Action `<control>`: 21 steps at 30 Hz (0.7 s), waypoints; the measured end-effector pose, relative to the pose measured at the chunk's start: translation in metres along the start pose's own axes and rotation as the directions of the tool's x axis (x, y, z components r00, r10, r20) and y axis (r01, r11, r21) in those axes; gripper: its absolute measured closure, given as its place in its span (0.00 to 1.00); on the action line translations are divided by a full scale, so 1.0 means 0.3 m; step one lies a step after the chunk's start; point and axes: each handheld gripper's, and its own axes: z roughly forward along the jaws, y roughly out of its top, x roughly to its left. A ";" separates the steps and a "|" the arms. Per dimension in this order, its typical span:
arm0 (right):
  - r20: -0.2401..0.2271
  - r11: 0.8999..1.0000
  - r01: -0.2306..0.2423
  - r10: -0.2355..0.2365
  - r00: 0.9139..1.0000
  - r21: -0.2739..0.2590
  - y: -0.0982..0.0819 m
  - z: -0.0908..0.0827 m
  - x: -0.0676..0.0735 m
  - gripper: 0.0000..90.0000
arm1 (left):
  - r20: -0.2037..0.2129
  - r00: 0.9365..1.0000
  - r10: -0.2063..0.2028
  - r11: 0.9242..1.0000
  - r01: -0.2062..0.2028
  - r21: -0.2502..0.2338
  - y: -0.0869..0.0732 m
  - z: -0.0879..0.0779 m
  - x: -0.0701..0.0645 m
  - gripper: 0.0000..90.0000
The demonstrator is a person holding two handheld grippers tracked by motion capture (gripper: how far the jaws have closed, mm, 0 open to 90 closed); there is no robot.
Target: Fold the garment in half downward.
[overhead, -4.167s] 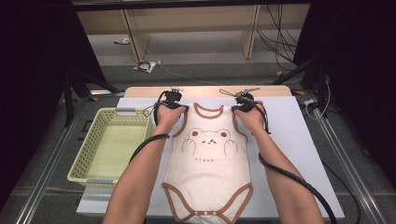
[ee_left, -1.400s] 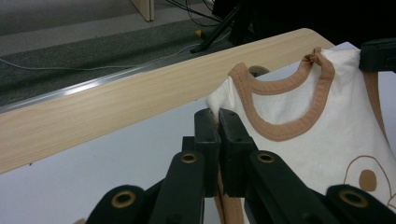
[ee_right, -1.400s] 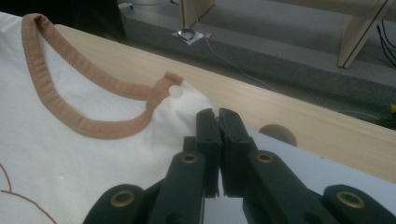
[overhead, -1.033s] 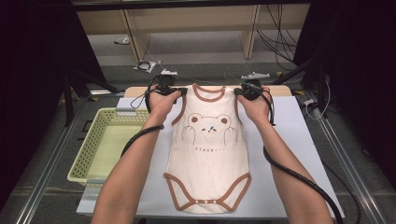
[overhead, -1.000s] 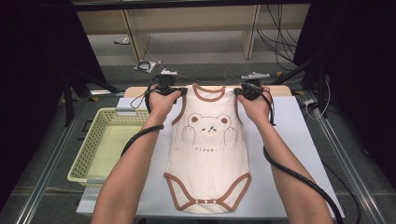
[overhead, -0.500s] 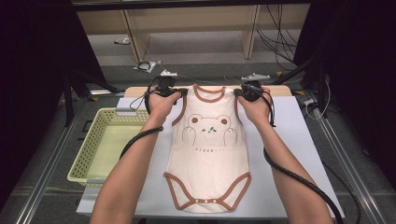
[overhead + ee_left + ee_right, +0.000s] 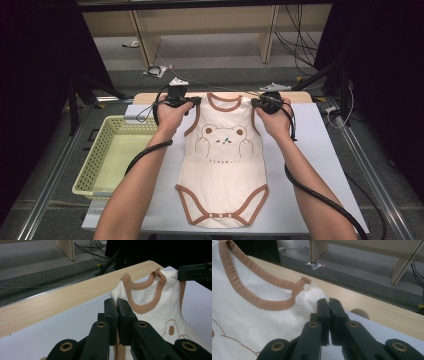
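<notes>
**Bodysuit pinched at both shoulders on the white tabletop**

High view: a cream baby bodysuit [image 7: 224, 160] with brown trim and a bear drawing on its chest lies flat and lengthwise on the white tabletop [image 7: 320, 150], its neck opening toward the far edge and its snap end toward the person. The left tongs [image 7: 192, 101] sit at the garment's left shoulder and the right tongs [image 7: 256, 102] at its right shoulder, each held in a hand whose forearm comes in from the bottom. A black cable trails back from each along the arm. A pale yellow mesh basket [image 7: 90, 165] stands just beside the tabletop's left edge, well apart from the bodysuit. A strip of light wood [image 7: 145, 97] runs along the tabletop's far side.

Left gripper view: the left tongs [image 7: 117, 302] are together, their two black jaws clamped on the cream fabric of the bodysuit [image 7: 155, 305] at the shoulder, just beside the brown neck trim. The fabric is lifted into a small peak at the tips. The right tongs [image 7: 181, 273] show at the far shoulder, at the upper right. The wood strip [image 7: 50, 307] crosses behind.

Right gripper view: the right tongs [image 7: 328, 302] are likewise together, gripping the edge of the bodysuit [image 7: 249, 315] at its shoulder. Close to the tips, the brown neck trim ends in a small tab with a white snap button [image 7: 306, 287]. The wood strip [image 7: 387, 312] lies beyond, then grey floor.
</notes>
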 end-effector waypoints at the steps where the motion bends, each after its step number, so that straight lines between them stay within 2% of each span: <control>1: -0.002 1.000 -0.001 0.001 1.000 -0.002 -0.004 -0.003 0.001 0.98 | 0.002 1.000 0.001 1.000 -0.001 -0.001 -0.004 -0.003 -0.001 0.97; 12: -0.002 1.000 0.019 -0.020 1.000 -0.019 -0.039 -0.029 0.009 0.98 | 0.025 1.000 0.003 1.000 -0.003 -0.024 -0.034 -0.029 -0.009 0.97; 21: -0.011 0.998 0.041 -0.041 0.999 -0.050 -0.052 -0.063 0.035 0.98 | 0.027 0.999 0.023 0.999 -0.022 -0.033 -0.053 -0.052 -0.022 0.97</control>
